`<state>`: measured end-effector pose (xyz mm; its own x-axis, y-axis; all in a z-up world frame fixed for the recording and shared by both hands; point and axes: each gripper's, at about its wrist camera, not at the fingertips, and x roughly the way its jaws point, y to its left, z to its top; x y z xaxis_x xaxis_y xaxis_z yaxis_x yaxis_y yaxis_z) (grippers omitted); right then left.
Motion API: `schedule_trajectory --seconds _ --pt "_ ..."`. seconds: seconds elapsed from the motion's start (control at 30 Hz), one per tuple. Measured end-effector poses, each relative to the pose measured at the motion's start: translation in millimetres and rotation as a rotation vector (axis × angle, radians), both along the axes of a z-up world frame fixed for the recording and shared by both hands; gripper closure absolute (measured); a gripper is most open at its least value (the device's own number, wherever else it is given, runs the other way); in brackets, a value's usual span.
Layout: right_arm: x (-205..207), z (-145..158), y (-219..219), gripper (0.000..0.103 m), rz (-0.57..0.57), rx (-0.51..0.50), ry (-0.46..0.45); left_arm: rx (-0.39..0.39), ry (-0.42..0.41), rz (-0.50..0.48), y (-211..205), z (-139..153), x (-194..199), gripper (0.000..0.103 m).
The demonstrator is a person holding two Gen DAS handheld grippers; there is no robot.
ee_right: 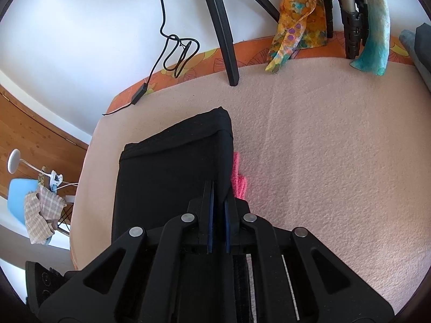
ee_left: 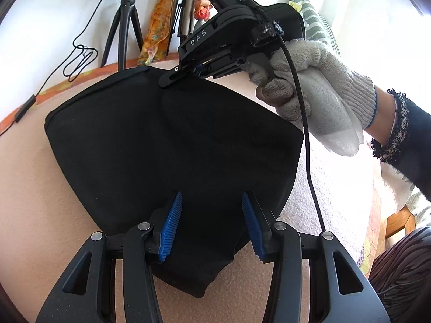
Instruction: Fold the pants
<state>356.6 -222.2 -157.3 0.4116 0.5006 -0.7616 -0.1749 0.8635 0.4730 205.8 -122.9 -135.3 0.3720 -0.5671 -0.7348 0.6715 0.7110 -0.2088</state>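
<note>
**Two grippers over black pants folded on a pink blanket**

Both sets of jaws sit over the same garment. The left gripper point(ee_left: 212, 223) has its blue ribbed pads point(ee_left: 170, 226) spread apart with nothing between them; black cloth lies underneath, and whether the tips touch it cannot be told. The right gripper point(ee_right: 218, 215) has its pads nearly pressed together, a thin gap between them, at the right-hand edge of the folded stack; whether cloth is pinched there cannot be told. In the left wrist view this gripper's tips rest at the far top edge of the garment, and a hand in a grey knit glove point(ee_left: 312, 80) holds its handle, with a dark lace-cuffed sleeve point(ee_left: 404, 134) behind.

The black pants point(ee_left: 167, 140) lie folded into a thick, layered stack on the pink blanket point(ee_right: 323, 161). In the right wrist view the stack's long axis runs from the gripper away toward the wall, ending in a square folded end. A pink scrap point(ee_right: 238, 177) shows just beside the stack's right edge.

Farther out stand a black tripod leg point(ee_right: 223, 35), a looped black cable point(ee_right: 180, 53) and an orange patterned scarf point(ee_right: 296, 18) hanging against the white wall.
</note>
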Motion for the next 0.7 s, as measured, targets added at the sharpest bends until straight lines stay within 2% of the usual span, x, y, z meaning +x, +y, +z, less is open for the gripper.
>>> schedule_trajectory --seconds 0.13,0.17,0.2,0.23,0.27,0.3,0.4,0.53,0.7 --pt "-11 7 -3 0.08 0.028 -0.083 -0.023 -0.062 0.039 0.027 16 13 -3 0.058" --pt "-15 8 -6 0.071 0.036 -0.091 -0.019 -0.088 0.049 0.04 25 18 -5 0.055" --pt "-18 9 -9 0.058 0.042 -0.093 -0.022 -0.113 0.053 0.059 35 24 -6 0.046" --pt "-22 10 -13 0.051 0.045 -0.088 -0.025 -0.133 0.052 0.082 45 28 -5 0.042" --pt "-26 10 -17 0.039 0.049 -0.073 -0.021 -0.152 0.054 0.113 56 33 -3 0.04" --pt "-30 8 -21 0.033 0.062 -0.048 -0.012 -0.172 0.061 0.141 66 35 -1 0.04" --pt "-37 -4 -27 0.032 0.086 0.011 0.032 -0.217 0.112 0.237 93 32 17 0.04" --pt "-43 -20 -32 0.032 0.119 0.121 0.08 -0.325 0.266 0.328 114 7 50 0.04" --pt "-46 -27 -40 0.032 0.143 0.231 0.077 -0.388 0.374 0.345 113 -18 65 0.04"
